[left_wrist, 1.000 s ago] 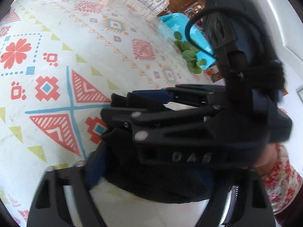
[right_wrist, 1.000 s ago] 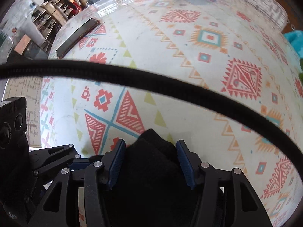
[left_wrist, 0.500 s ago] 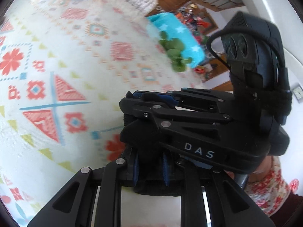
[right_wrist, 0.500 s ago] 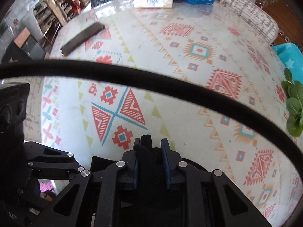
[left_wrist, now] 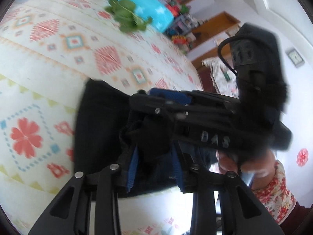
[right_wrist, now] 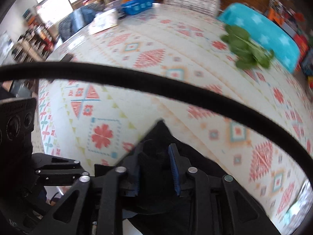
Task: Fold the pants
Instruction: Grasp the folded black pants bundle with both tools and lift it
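Observation:
The black pants hang as a dark sheet over the patterned tablecloth. My left gripper is shut on a bunched fold of the pants between its blue pads. In the left wrist view the right gripper sits just above and to the right, very close. In the right wrist view my right gripper is shut on a black fold of the pants, with a corner of cloth sticking up past the tips. The left gripper's body shows at the left edge.
A bunch of green leaves lies at the table's far right beside a turquoise chair back. A tissue box and a blue container stand at the far edge. A black cable crosses the right wrist view.
Both grippers closed on the pants, then swung right and lifted together with the cloth. The view has turned toward the leaves and turquoise chair.

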{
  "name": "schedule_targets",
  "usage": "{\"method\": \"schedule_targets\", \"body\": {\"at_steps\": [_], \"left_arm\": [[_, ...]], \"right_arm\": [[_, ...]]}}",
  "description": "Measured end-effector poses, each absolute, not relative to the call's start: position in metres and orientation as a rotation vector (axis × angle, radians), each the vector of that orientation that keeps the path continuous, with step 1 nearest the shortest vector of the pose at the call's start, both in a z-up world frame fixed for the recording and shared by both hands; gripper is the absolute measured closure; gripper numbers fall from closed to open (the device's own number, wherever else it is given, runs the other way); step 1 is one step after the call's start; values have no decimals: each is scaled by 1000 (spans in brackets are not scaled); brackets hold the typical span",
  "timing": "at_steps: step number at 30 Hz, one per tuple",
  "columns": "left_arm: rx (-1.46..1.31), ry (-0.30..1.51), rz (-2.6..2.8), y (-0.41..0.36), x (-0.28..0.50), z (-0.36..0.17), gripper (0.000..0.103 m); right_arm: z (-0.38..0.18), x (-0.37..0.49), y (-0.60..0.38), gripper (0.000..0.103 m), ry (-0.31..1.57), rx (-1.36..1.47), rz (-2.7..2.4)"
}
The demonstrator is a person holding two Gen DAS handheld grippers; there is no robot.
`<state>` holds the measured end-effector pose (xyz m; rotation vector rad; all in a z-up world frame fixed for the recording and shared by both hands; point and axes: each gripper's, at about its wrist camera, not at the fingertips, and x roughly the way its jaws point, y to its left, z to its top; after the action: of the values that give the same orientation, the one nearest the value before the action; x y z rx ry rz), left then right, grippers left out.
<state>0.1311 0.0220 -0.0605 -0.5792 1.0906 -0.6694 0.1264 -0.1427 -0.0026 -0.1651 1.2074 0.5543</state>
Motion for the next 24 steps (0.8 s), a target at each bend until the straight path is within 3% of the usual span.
{"method": "schedule_targets", "body": {"at_steps": [3, 10, 14, 17, 24], "left_arm": [[-533, 1093, -702, 14, 121, -53, 59], [-474, 1103, -632, 44, 98, -47, 51], [-492, 1124, -526, 77, 93, -53, 51], [-499, 1127, -444, 95, 93, -56, 51], [-405, 1098, -349, 108, 88, -47, 49]], "right_arm": [[-9, 122, -190, 43, 1197, -94, 412], [10, 97, -272, 42, 1095, 96, 141], [36, 77, -255, 42, 980, 247, 261], [28, 74, -226, 42, 997, 355, 410], [-38, 82, -188, 43, 1128, 67, 177]]}}
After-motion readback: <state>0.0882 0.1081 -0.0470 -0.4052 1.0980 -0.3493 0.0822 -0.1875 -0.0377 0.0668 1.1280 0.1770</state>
